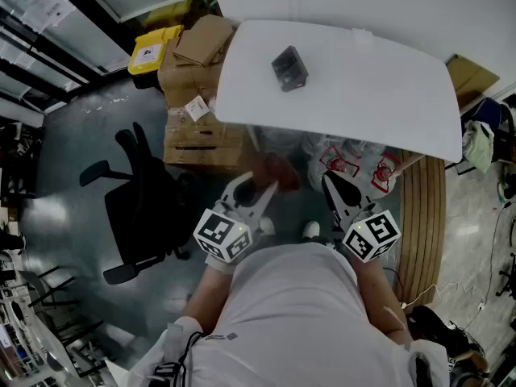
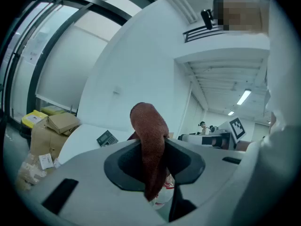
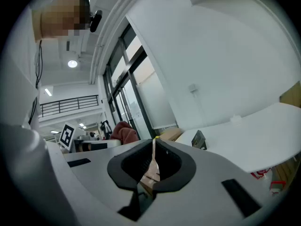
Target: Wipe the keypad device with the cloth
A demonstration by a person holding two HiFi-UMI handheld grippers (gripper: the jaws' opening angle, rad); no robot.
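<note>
Closest beneath my head camera is my white shirt [image 1: 282,313]. Far to the left, a black office chair [image 1: 133,208] stands on the grey floor. Beyond it, a yellow bin [image 1: 153,48] sits beside a stack of cardboard boxes [image 1: 193,95] that butts against the left edge of the white table [image 1: 379,103].

My left gripper [image 1: 256,190] points out in front of me, roughly level, short of the table's near edge. Its jaws are clamped on the reddish-brown cloth [image 2: 149,131]; one fold bulges up above the jaws and the rest hangs down below them.

The keypad device [image 1: 289,68] lies on the left half of the table, dark and tilted, well apart from both grippers and not touched by the cloth. From the left gripper view it shows small, to the left of the cloth.

My right gripper [image 1: 339,188] is held beside the left one. Its jaws are pressed together with nothing between them. Just beyond it, under the table's near edge, lie clear plastic bags [image 1: 355,164] with red print.
</note>
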